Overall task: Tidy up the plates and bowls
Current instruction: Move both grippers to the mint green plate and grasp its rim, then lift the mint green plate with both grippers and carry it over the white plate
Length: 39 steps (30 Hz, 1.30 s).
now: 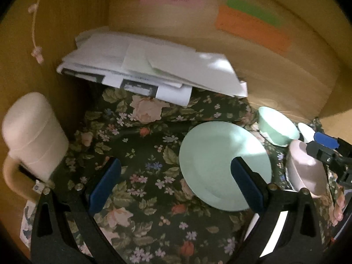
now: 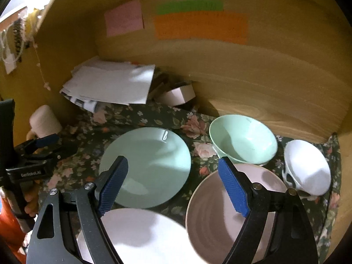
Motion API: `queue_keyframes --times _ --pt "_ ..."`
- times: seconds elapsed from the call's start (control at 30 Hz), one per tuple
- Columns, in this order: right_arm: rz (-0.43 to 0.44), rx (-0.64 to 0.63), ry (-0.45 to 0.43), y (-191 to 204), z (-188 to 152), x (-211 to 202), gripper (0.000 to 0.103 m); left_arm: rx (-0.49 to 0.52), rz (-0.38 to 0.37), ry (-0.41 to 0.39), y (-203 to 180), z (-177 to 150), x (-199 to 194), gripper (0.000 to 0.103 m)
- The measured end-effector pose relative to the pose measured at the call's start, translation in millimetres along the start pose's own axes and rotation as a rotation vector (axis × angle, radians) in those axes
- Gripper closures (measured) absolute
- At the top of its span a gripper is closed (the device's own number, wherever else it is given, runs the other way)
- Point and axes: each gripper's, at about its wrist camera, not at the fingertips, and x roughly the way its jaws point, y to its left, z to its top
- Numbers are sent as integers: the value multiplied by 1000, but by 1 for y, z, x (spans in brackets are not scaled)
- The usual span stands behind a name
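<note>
Dishes spread singly over floral cloth point(image 2: 154, 118) in wooden nook, none stacked yet, so sorting looks barely begun. White plate point(image 2: 140, 235) at front edge, largest, likely base for stack. Green plate point(image 2: 151, 165) mid-cloth, apart from others. Pink bowl point(image 2: 215, 206) beside it, front right; green bowl point(image 2: 244, 140) just behind; white bowl point(image 2: 308, 167) near right edge. Papers point(image 2: 110, 83) in back-left corner, mug point(image 1: 33, 136) at left edge. Right gripper point(image 2: 173, 184) wide open, empty, hovering over plates. Left gripper point(image 1: 176, 182) wide open, empty, above cloth left of green plate.
</note>
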Motion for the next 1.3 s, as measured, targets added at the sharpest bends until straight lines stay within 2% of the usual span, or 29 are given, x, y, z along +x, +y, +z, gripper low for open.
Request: queue_keyframes --times 0.27,0.3,0.37,0.4,0.47,0.53,0.63,0.7,0.77,0.83,1.13,1.3 --pt "50 7 139 -11 7 49 22 -15 31 83 2 1 45 2" --pt "52 14 159 -13 7 55 23 -16 27 95 3 0 49 2" --pt "62 15 195 -15 7 64 32 -19 18 121 5 -2 58 3" --pt "69 17 213 -16 8 68 38 -18 18 129 5 -4 61 5" --pt "90 29 250 -17 9 76 45 1 16 163 5 -6 67 19" --pt "97 42 282 -19 10 82 47 23 -6 200 4 -10 72 25" --pt "77 34 304 -19 13 88 48 29 -10 210 5 -14 75 28" --pt "76 35 328 -19 15 95 51 33 -19 225 4 -16 79 34" --pt "72 34 363 -18 17 103 56 38 -26 242 2 -20 81 42" --pt "69 33 389 -18 17 111 61 48 -23 234 1 -19 83 44" --pt "1 8 430 -18 17 120 61 83 -76 251 -12 -20 88 59" --pt "2 -8 452 -19 16 123 62 109 -105 256 -25 -19 96 64"
